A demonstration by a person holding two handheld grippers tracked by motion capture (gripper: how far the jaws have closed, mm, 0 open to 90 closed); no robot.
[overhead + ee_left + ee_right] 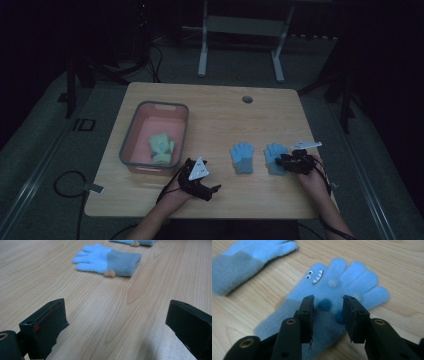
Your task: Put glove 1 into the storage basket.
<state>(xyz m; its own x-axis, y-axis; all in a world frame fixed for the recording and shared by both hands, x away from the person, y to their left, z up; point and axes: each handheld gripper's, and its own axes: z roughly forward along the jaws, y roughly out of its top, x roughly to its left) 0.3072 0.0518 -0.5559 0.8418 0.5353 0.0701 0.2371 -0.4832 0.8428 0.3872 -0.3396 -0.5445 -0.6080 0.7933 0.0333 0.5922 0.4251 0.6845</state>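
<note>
While a matching fuzzy blue glove (242,157) lies just beside and a pink plastic bin (131,145) sits well left, right gripper (328,305) straddles the fluffy blue monster-face glove (342,282) mid-table, jaws part-open over its grey cuff, grip unclear.

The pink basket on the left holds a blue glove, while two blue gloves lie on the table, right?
Not quite: the glove in the pink basket is pale green, as the high view shows. Two blue gloves do lie on the table.
</note>
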